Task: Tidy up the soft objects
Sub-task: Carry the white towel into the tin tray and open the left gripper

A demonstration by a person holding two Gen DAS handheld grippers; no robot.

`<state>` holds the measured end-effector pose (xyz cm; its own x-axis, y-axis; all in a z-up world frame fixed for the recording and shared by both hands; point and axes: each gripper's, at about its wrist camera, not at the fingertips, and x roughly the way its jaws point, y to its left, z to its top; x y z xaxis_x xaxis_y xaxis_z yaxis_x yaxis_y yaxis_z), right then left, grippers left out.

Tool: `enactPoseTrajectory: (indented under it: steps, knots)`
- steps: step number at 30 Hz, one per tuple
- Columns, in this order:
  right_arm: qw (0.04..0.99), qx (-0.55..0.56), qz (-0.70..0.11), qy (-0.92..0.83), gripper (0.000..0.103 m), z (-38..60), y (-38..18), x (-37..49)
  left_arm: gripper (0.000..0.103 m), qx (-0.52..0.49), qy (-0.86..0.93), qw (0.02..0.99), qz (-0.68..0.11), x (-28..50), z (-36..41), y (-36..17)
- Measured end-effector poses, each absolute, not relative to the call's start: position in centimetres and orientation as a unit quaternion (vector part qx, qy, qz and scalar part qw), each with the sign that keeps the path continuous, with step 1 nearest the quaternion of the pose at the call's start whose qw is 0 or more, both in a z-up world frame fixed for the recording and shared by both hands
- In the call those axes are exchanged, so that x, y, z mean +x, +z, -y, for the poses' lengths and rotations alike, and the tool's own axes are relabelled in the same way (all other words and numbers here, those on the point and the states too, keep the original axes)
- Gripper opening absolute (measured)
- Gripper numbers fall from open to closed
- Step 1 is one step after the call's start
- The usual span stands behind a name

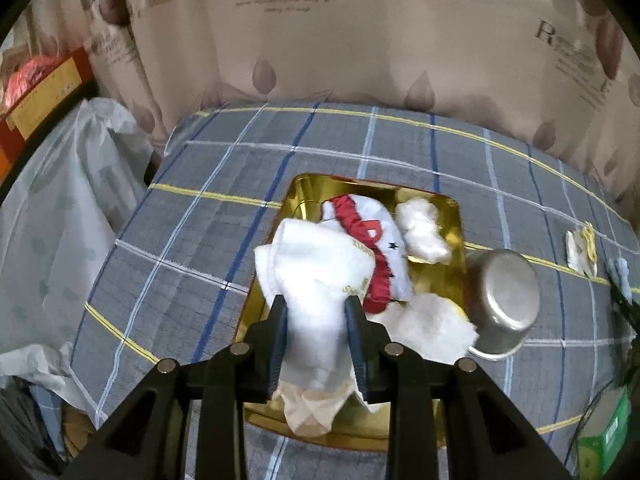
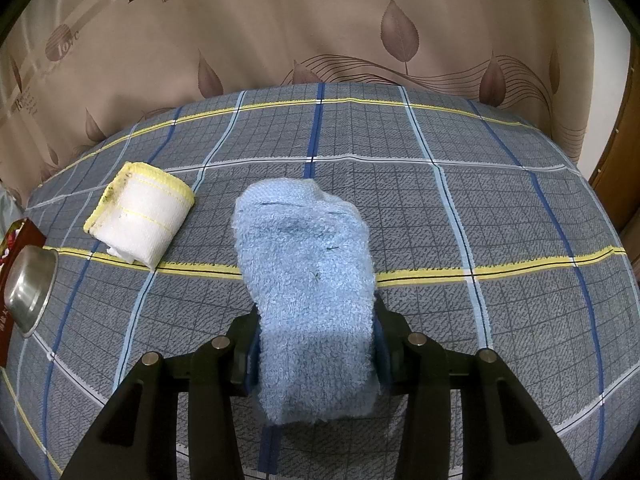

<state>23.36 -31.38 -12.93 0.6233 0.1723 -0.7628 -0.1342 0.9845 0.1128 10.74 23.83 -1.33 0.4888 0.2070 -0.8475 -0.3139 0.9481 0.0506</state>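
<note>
My left gripper [image 1: 316,308] is shut on a white sock [image 1: 316,276] and holds it over a gold tray [image 1: 450,216]. In the tray lie a white cloth with red trim [image 1: 372,236], two white cotton wads [image 1: 422,228] [image 1: 430,328] and a beige stocking [image 1: 310,408] under my fingers. My right gripper [image 2: 316,320] is shut on a fluffy light blue sock [image 2: 308,264] that hangs between the fingers above the checked cloth. A folded white cloth with yellow edging [image 2: 138,216] lies to its left; it also shows far right in the left wrist view [image 1: 582,250].
A steel bowl [image 1: 504,304] leans on its side against the tray's right edge; it also shows in the right wrist view [image 2: 30,290]. A grey checked cloth [image 2: 460,220] covers the table. A leaf-print curtain [image 2: 320,32] hangs behind. Plastic-covered items [image 1: 60,200] stand left; a green box [image 1: 606,436] sits at lower right.
</note>
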Motion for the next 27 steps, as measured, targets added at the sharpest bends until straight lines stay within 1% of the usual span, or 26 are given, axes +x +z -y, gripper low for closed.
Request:
enactPoseTrajectory:
  steps: [6, 11, 21, 25, 27]
  knots:
    - [0.900, 0.017, -0.426, 0.086, 0.043, 31.4, -13.0, 23.5, 0.031, -0.071, 0.147, 0.855, -0.492, 11.6, -24.9, -2.7]
    - [0.901, 0.013, -0.426, 0.086, 0.044, 31.5, -13.0, 23.5, 0.032, -0.049, 0.164, 0.852, -0.496, 11.9, -24.6, -3.6]
    - [0.901, 0.006, -0.426, 0.084, 0.044, 31.2, -13.0, 23.5, 0.037, -0.029, 0.179, 0.841, -0.510, 12.3, -24.9, -5.0]
    - [0.901, 0.006, -0.426, 0.084, 0.044, 31.2, -13.0, 23.5, 0.048, -0.024, 0.176, 0.844, -0.506, 12.1, -24.9, -4.8]
    - [0.901, 0.006, -0.426, 0.084, 0.044, 31.1, -13.0, 23.5, 0.049, -0.019, 0.175, 0.846, -0.502, 12.1, -24.8, -4.6]
